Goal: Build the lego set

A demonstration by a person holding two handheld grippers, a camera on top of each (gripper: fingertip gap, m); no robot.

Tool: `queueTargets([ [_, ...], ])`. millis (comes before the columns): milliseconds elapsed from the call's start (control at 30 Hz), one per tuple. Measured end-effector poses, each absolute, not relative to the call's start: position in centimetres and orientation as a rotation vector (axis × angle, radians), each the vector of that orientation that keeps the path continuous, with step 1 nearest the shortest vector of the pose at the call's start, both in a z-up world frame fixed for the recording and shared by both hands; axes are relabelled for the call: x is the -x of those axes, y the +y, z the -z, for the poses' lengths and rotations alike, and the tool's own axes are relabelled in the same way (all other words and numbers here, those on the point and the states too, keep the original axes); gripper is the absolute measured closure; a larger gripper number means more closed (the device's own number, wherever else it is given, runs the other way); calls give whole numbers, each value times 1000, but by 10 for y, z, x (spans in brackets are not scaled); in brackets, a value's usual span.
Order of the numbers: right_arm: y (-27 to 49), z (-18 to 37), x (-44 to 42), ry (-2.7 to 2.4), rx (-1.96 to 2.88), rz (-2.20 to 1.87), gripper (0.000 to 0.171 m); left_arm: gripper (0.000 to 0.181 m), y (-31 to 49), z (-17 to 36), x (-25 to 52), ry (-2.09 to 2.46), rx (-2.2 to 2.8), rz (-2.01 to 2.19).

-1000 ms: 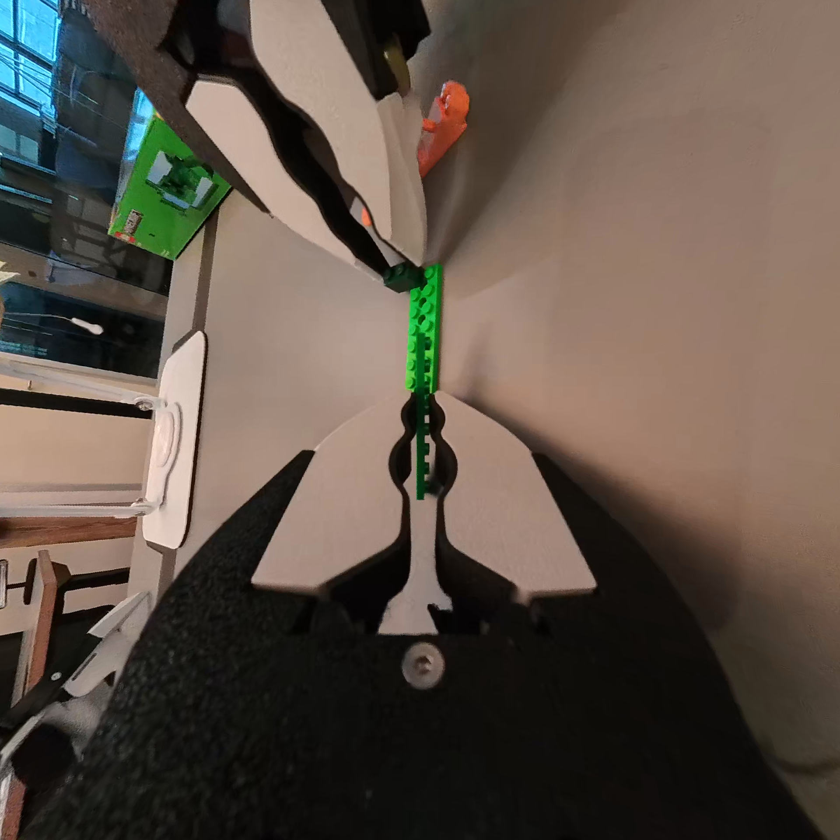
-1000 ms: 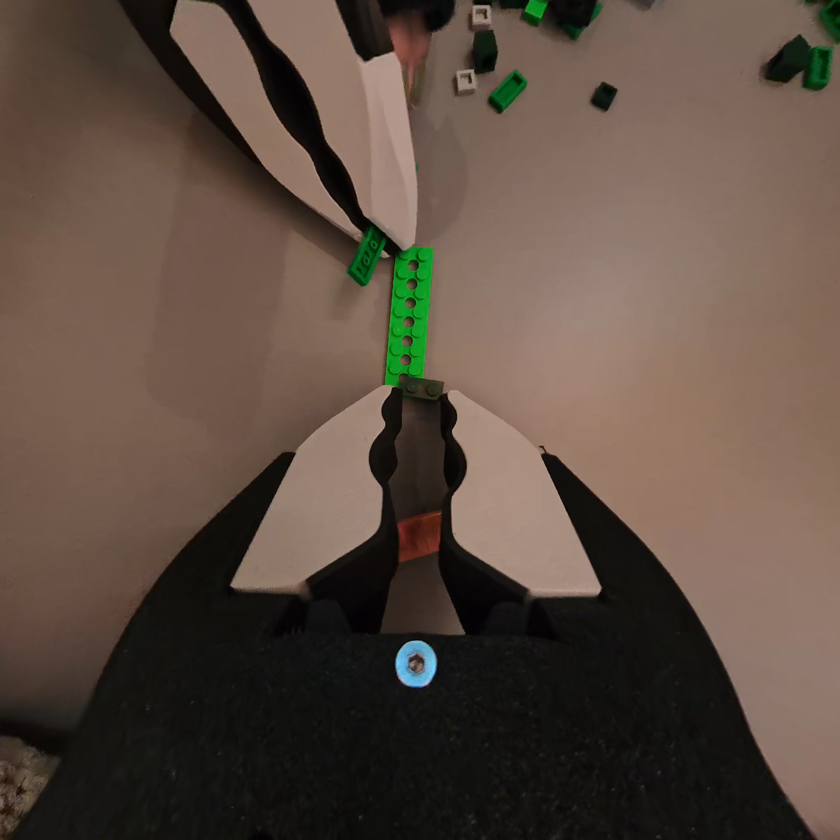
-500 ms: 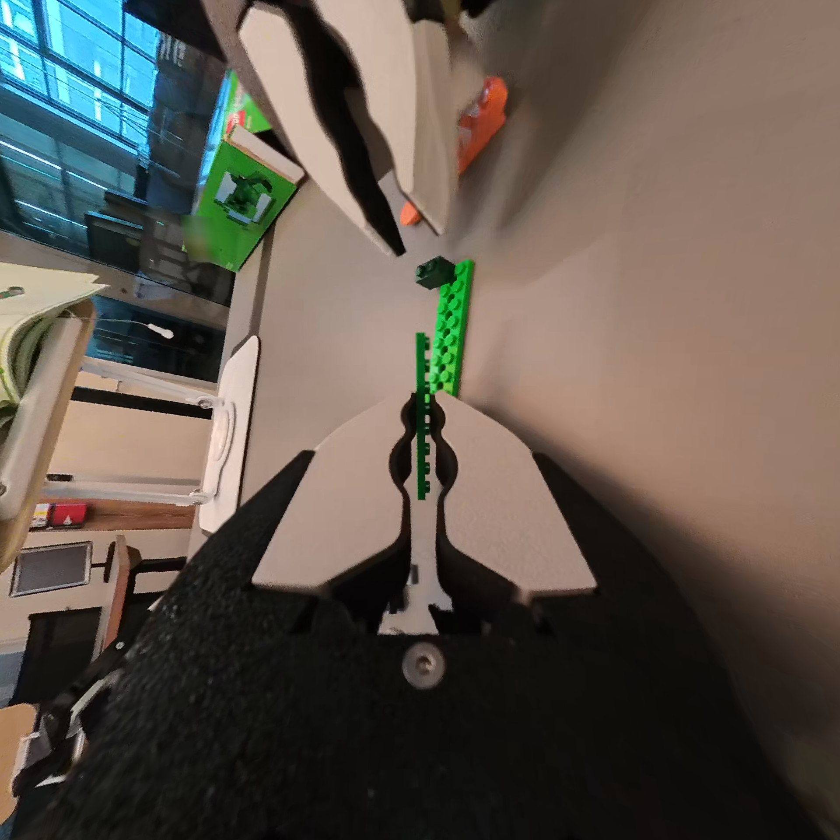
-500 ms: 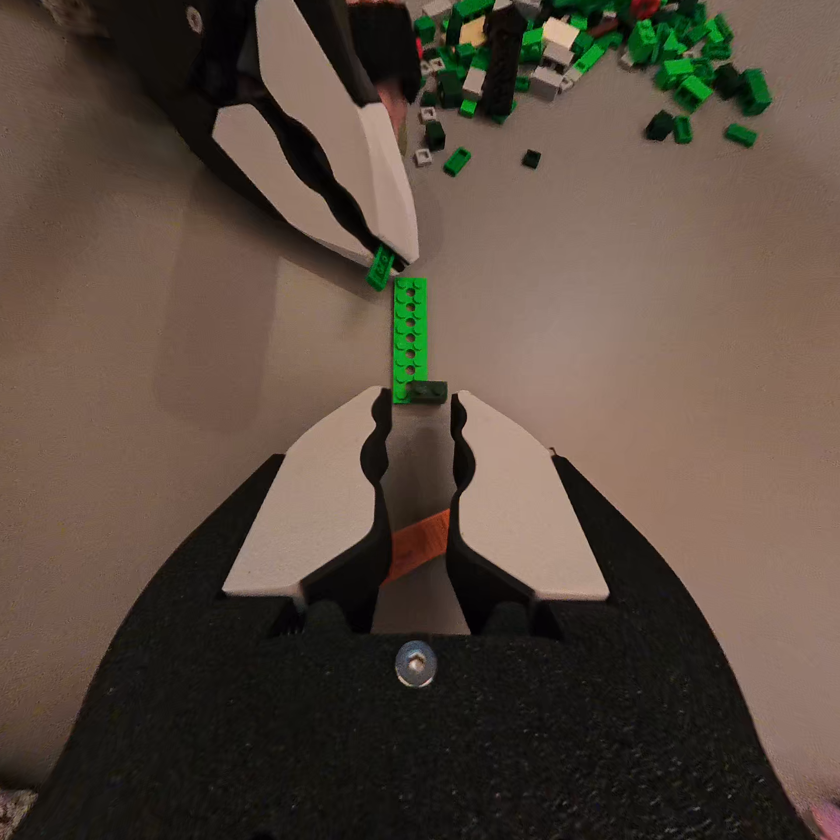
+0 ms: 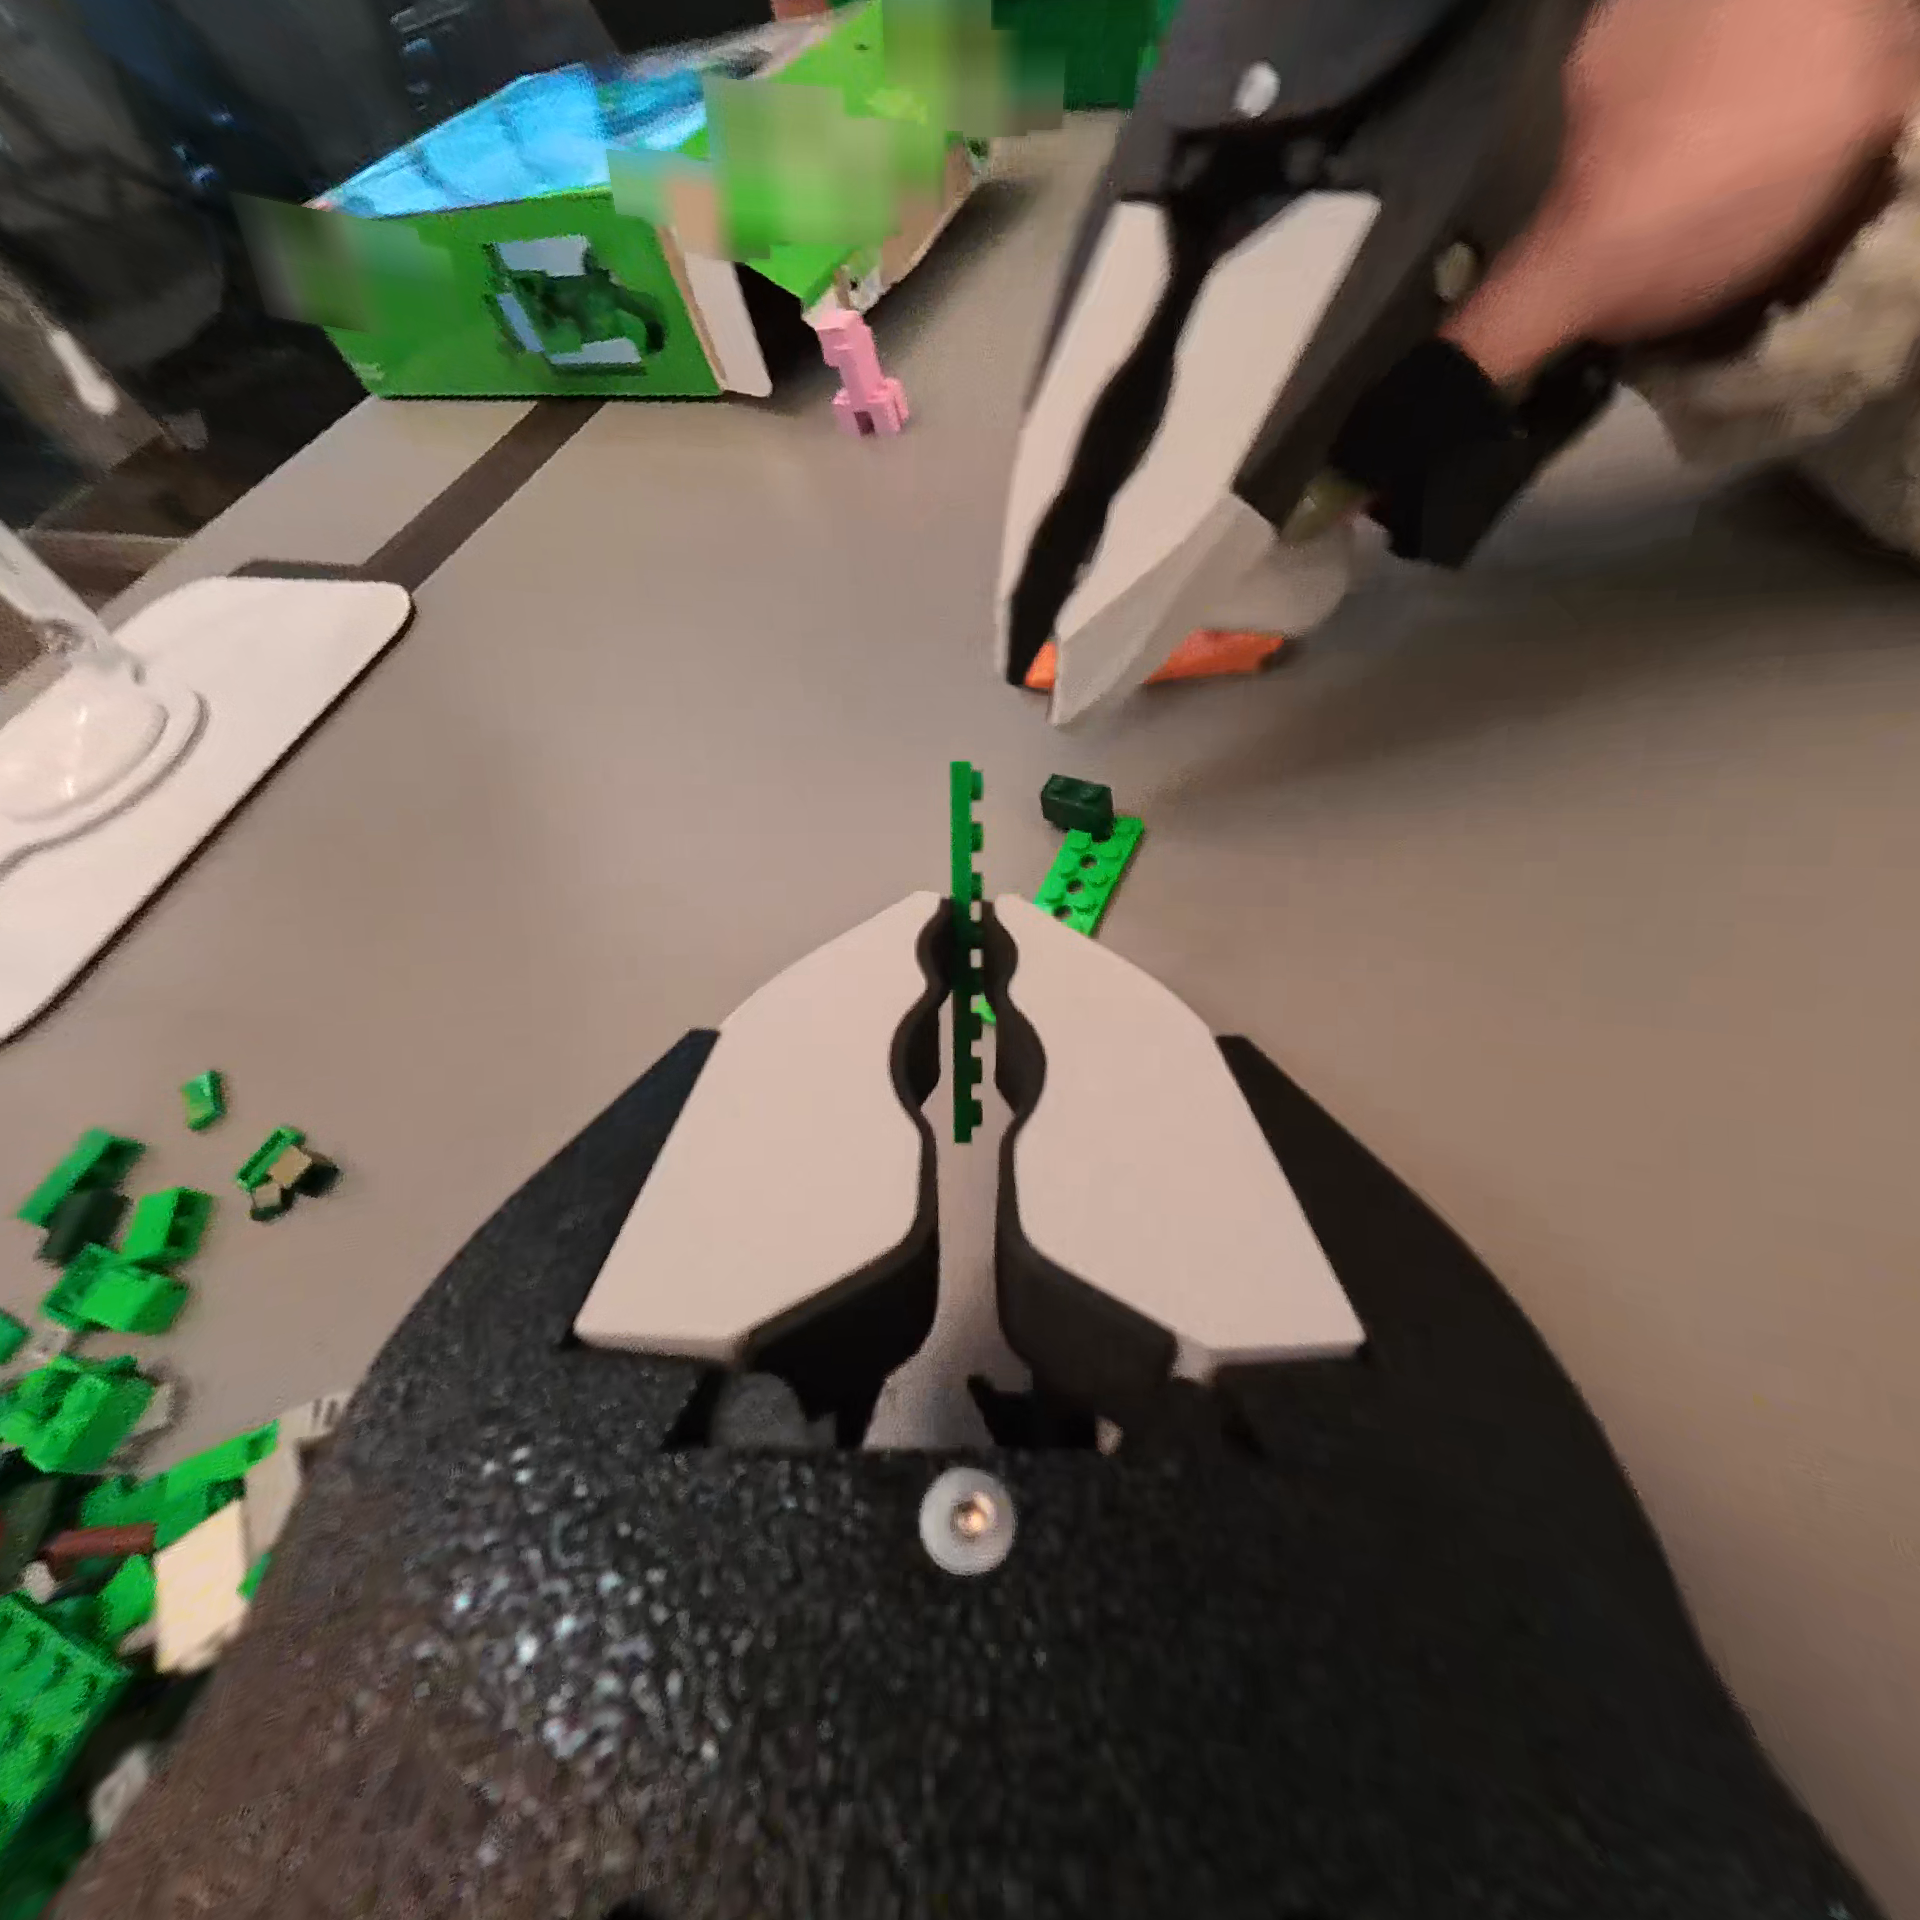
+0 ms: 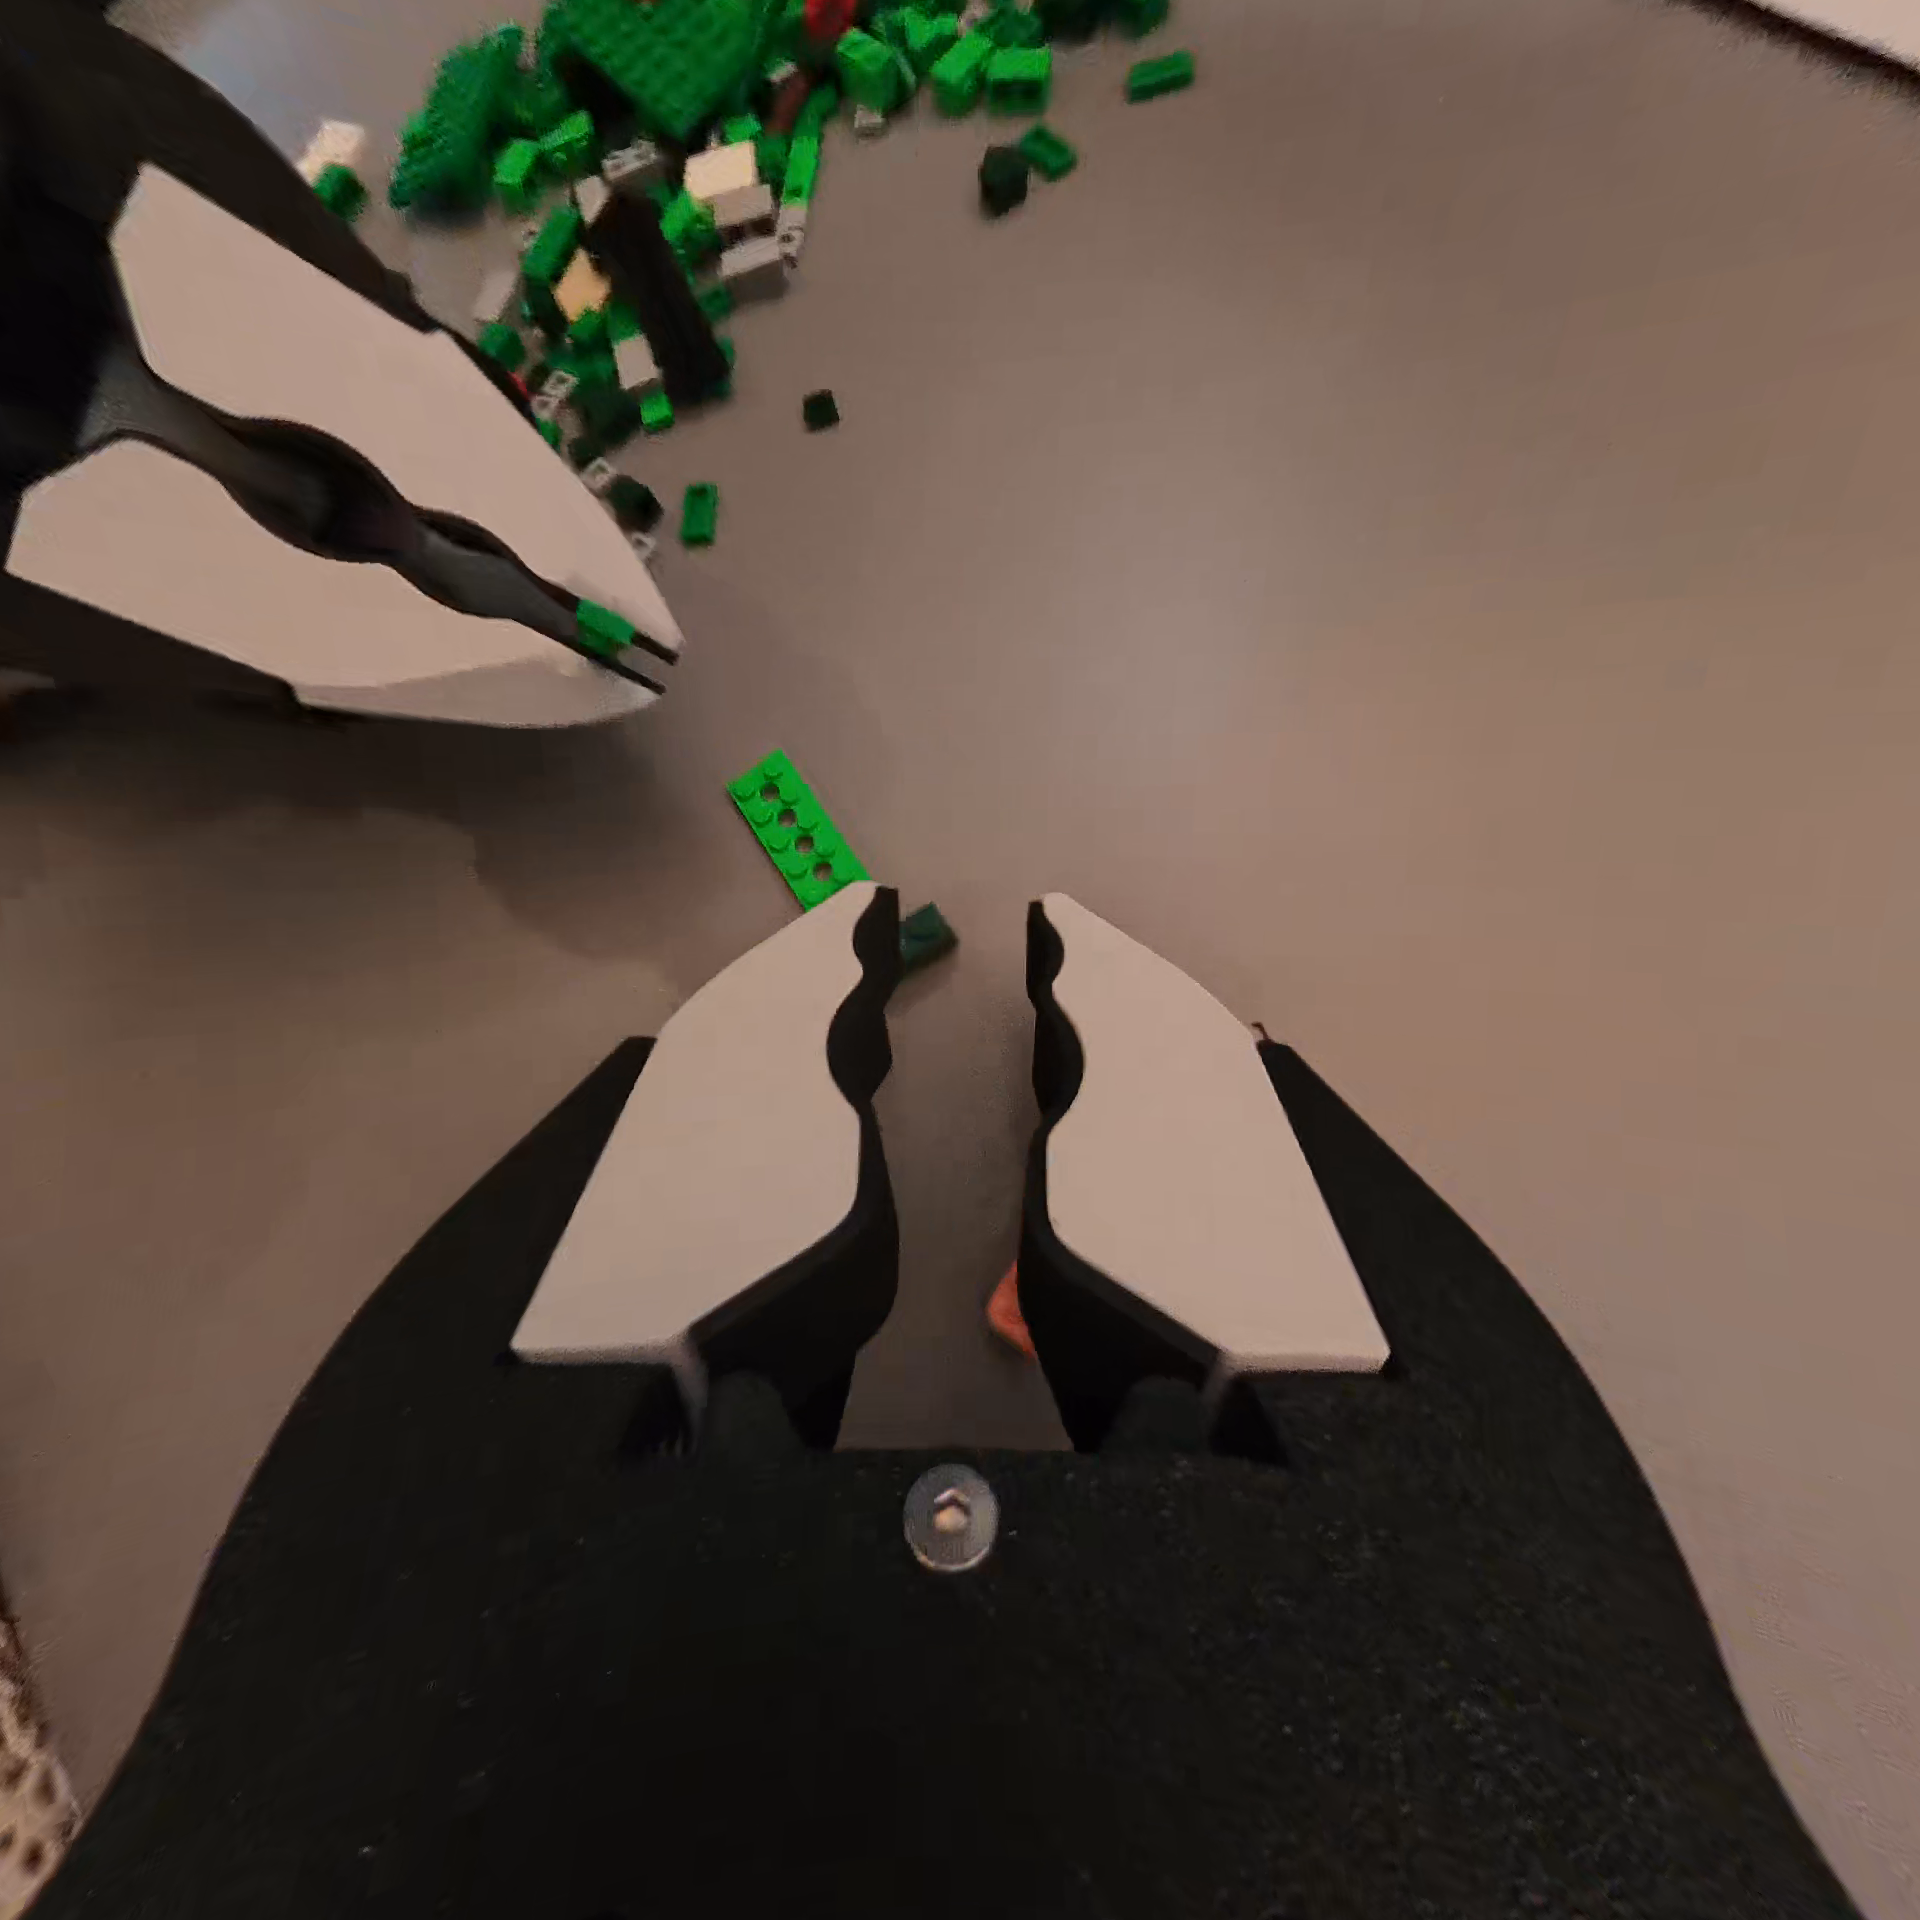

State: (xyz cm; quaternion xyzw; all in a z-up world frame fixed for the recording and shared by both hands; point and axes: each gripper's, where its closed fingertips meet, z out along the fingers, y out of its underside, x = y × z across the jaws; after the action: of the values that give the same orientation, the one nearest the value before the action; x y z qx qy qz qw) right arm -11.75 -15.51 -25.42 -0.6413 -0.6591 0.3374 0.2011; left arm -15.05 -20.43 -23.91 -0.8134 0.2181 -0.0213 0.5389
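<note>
My left gripper (image 5: 971,909) is shut on a thin bright green plate (image 5: 966,862), held on edge above the table; it also shows at the left of the right wrist view (image 6: 655,665) with the green plate end (image 6: 601,627) at its tips. A long bright green plate (image 5: 1091,878) lies flat on the grey table with a small dark green brick (image 5: 1075,802) on its far end. In the right wrist view the plate (image 6: 795,831) and the dark green brick (image 6: 925,935) lie just ahead of my right gripper (image 6: 961,904), which is open and empty.
A pile of loose green, grey and black bricks (image 6: 644,208) lies far left in the right wrist view and at lower left in the left wrist view (image 5: 94,1351). A green set box (image 5: 540,301), a pink figure (image 5: 862,374), an orange piece (image 5: 1205,655) and a white pad (image 5: 197,717) sit on the table. The left gripper's tips are roughly 7 centimeters from the right gripper's. The pink figure (image 5: 862,374) lies around 20 centimeters away from my right fingertips.
My left gripper has swung away from the flat plate and lifted, keeping its thin plate. My right gripper has let go of the dark green brick, opened and pulled back.
</note>
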Motion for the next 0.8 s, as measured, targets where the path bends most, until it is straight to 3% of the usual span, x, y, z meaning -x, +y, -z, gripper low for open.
queueTargets([
  [33, -155, 257, 115, -1816, 1826, -901, 148, 178, -203, 238, 152, 477, 1931, 70],
  [333, -172, 281, 117, -1751, 2018, -682, 146, 178, -202, 234, 153, 368, 1902, 137],
  [500, -174, 283, 119, -1772, 2005, -654, 156, 178, -201, 232, 156, 345, 1894, 135],
  [800, -192, 277, 111, -2173, 1576, -809, 159, 178, -202, 232, 157, 277, 1935, 216],
])
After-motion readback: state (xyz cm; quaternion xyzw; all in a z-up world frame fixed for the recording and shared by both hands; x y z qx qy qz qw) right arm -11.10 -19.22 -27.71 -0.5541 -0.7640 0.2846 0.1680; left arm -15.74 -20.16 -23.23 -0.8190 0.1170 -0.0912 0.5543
